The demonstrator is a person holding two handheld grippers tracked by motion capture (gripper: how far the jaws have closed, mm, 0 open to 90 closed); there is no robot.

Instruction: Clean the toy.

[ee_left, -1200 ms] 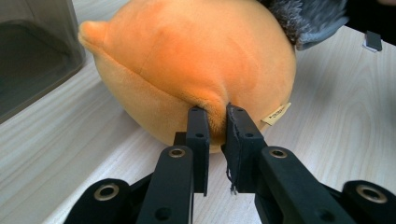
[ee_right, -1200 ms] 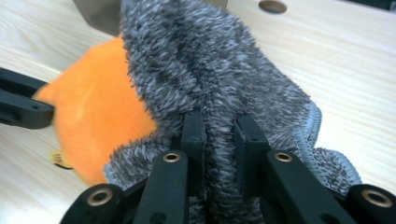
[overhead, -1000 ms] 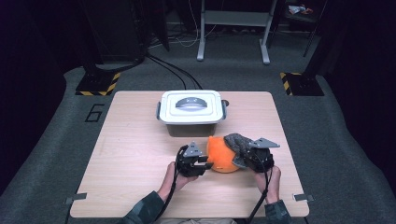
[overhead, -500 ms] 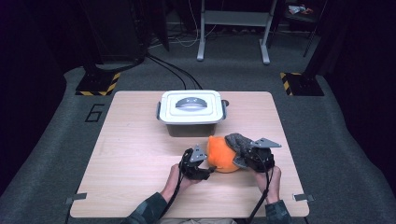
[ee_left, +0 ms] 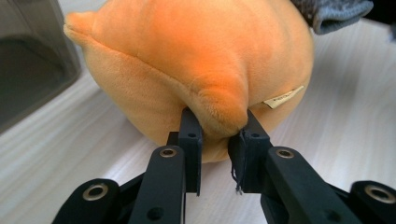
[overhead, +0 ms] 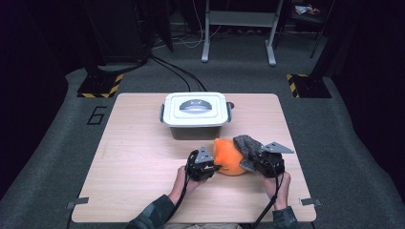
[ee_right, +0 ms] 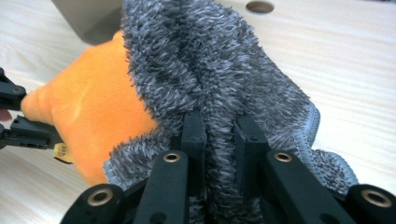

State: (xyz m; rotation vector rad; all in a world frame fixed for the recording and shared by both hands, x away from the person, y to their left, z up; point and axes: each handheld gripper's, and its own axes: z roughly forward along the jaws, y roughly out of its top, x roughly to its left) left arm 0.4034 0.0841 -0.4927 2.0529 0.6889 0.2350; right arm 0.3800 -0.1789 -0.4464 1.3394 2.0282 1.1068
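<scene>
Left claw (ee_left: 215,128) pinching a fold of the orange plush (ee_left: 196,60); right claw (ee_right: 219,128) clamped on grey fuzzy cloth (ee_right: 210,60) draped over it, on desk (overhead: 138,157).

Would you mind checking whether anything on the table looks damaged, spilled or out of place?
Nothing stands out. The bin sits square with its lid on. The left gripper pinches a fold of the orange plush, and the right gripper pinches the grey cloth draped over it.
</scene>
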